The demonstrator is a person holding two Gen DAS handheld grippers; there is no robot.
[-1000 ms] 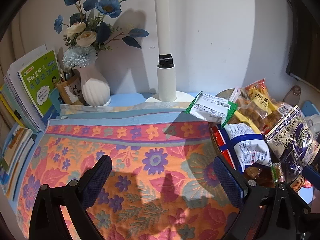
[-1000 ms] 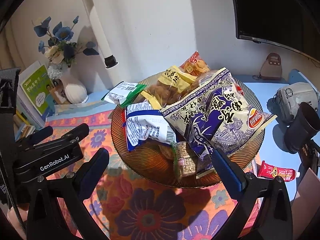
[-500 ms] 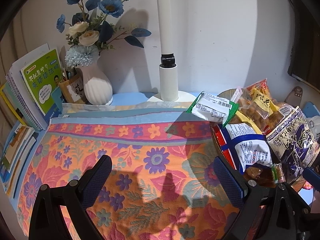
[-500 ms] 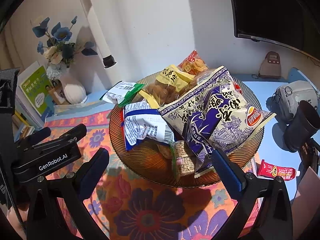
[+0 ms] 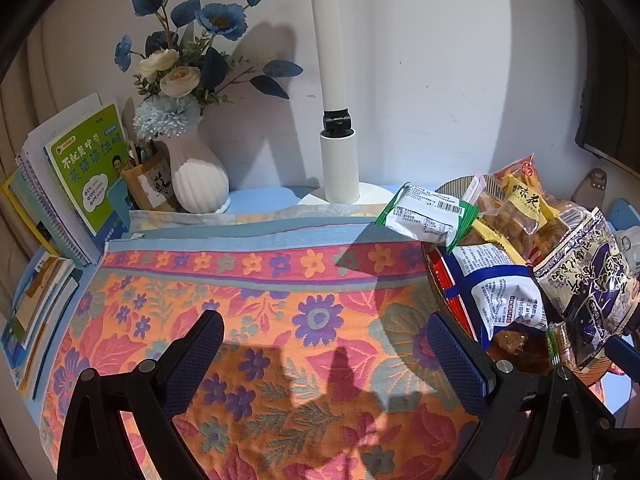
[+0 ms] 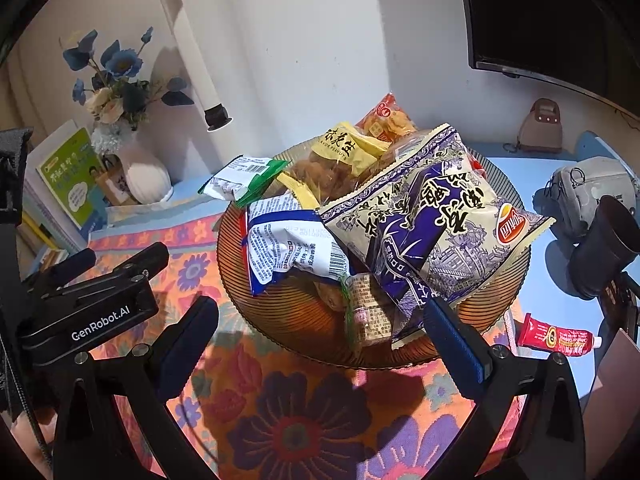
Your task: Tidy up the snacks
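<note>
amber ribbed bowl [image 6: 280, 320] sits on the flowered cloth [image 5: 260, 300], heaped with snack packets: a big purple chip bag [image 6: 432, 232] on top, a blue-and-white packet [image 6: 288, 248] beside it. the right gripper [image 6: 320, 332] hangs spread and empty just before the bowl. the left gripper [image 5: 324, 352] hovers spread, empty, over bare cloth.

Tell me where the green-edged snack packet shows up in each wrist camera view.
Left wrist: green-edged packet right of centre, overhanging the bowl's far-left rim.
Right wrist: packet upper left of centre, same rim.
Shared landmark: white vase.
</note>
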